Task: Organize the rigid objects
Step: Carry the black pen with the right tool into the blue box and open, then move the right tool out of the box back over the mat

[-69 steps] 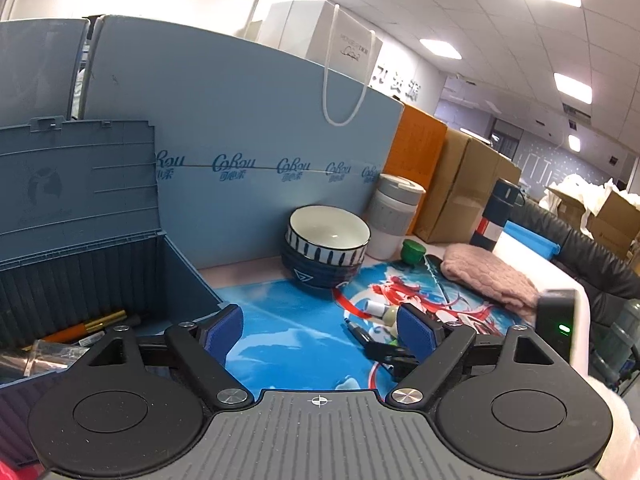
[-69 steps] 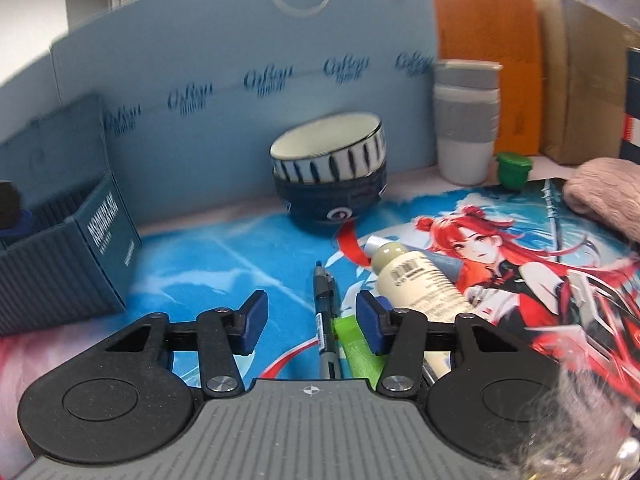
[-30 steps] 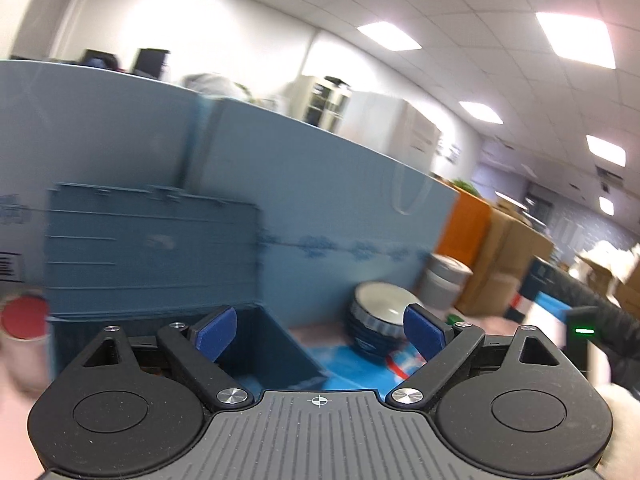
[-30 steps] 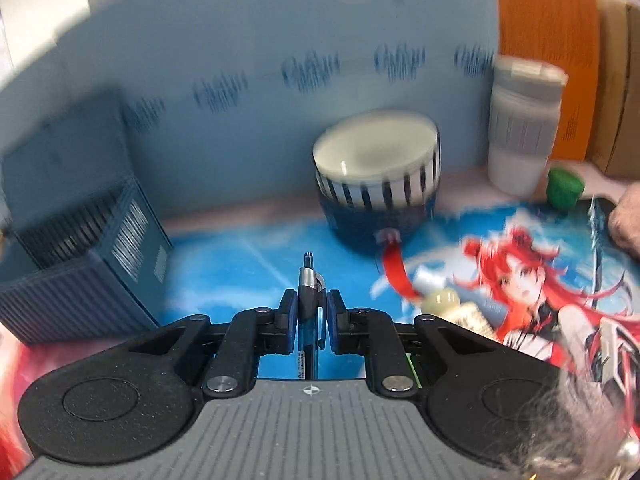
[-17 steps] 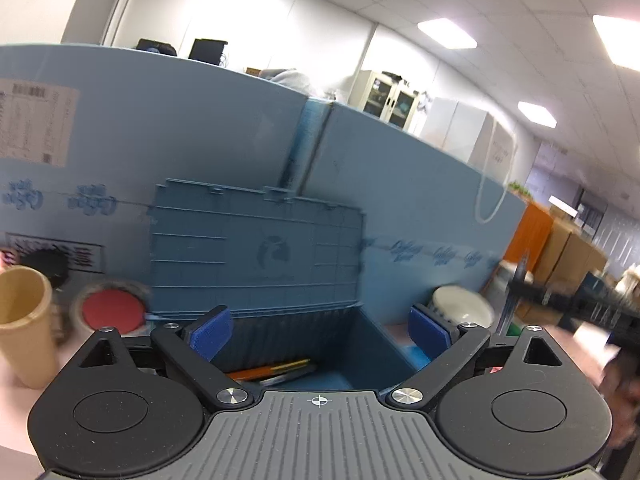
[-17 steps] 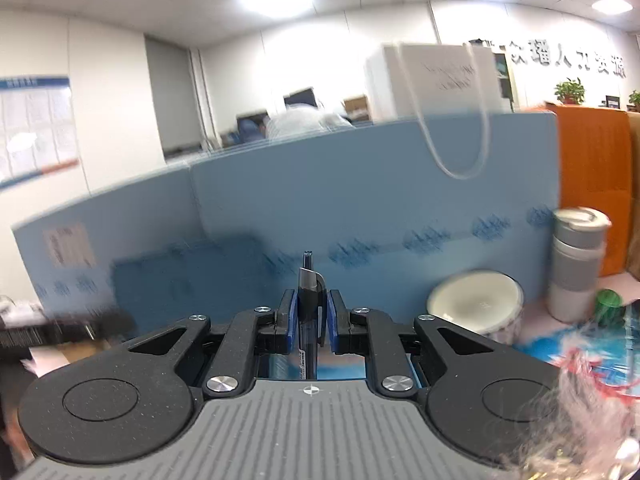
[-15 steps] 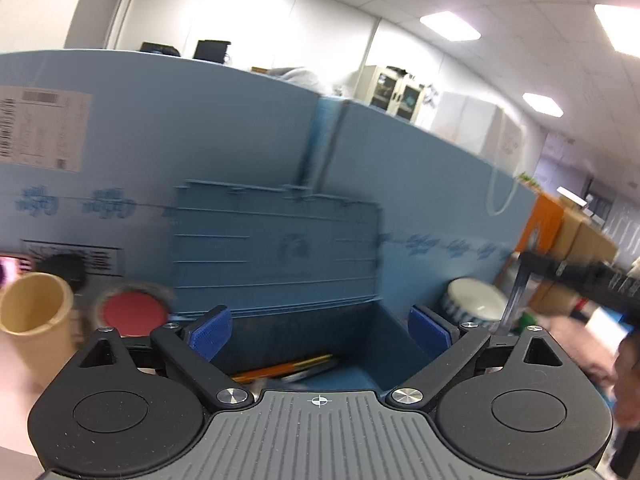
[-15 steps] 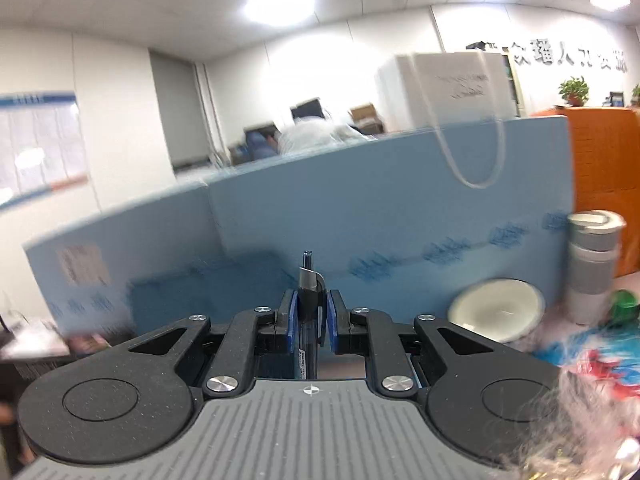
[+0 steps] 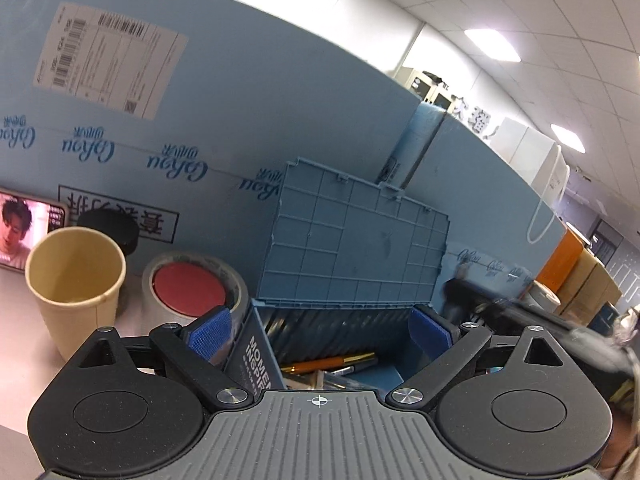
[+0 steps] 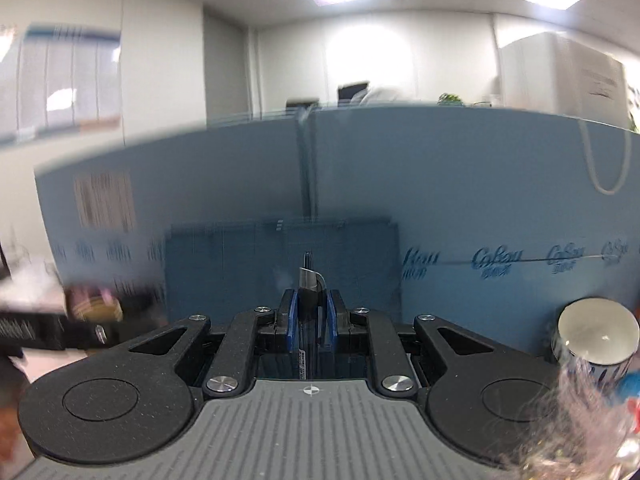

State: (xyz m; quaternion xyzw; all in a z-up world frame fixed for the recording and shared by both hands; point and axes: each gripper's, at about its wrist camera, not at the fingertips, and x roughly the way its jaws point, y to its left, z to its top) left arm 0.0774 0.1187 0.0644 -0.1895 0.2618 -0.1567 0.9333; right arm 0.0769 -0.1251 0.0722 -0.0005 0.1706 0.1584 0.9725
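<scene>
**Supervisor:** What did the right side have at that point?

**Operator:** I saw the right gripper (image 10: 312,318) clamped on a dark pen (image 10: 310,280). The 2 blue pads (image 10: 293,316) pressed its barrel from either side, and the clip end stuck out ahead of the fingertips. That view was badly smeared, so past the pen I could only make out the raised lid of the blue storage box (image 10: 280,264) against the blue foam partition (image 10: 460,184), and a bowl (image 10: 596,336) low at the right.

**Supervisor:** And the left?

**Operator:** The left gripper (image 9: 320,330) had its jaws spread wide with nothing between them. I had it over the open blue storage box (image 9: 352,248), whose lid stood upright against the partition. Inside the box I could see an orange pen (image 9: 320,363) and 1 or 2 other pens lying on the bottom.

**Supervisor:** Anything beside the box?

**Operator:** To its left stood a roll of tape (image 9: 192,288) with something red in its core, then a paper cup (image 9: 76,280), and a phone (image 9: 24,232) leaning at the far edge. The right gripper showed as a dark blur at the right of that view.
</scene>
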